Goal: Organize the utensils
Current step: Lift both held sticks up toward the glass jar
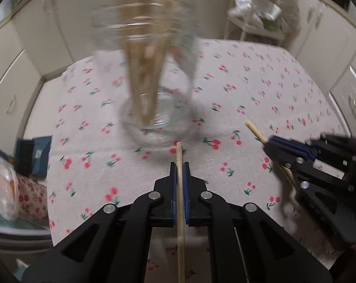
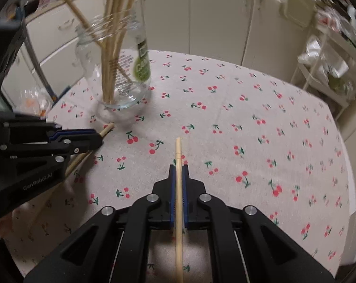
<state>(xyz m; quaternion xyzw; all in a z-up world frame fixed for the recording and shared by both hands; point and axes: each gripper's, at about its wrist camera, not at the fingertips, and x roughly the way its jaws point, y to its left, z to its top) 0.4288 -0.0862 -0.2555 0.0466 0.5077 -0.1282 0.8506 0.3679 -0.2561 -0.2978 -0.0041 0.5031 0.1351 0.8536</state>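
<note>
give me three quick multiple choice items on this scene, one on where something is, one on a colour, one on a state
1. Where do the loose chopsticks already put away stand?
A. in the glass jar
B. flat on the cloth
C. on the wire rack

2. What colour are the cherries printed on the tablecloth?
A. blue
B. red
C. yellow

3. What state are the left tongs in?
A. wide open
B. shut on nothing
C. shut on a chopstick

Answers:
1 A, the bundle stands in the glass jar.
2 B, red cherries with green stems cover the tablecloth.
3 C, the left tongs clamp a chopstick; the right tongs grip another chopstick.
</note>
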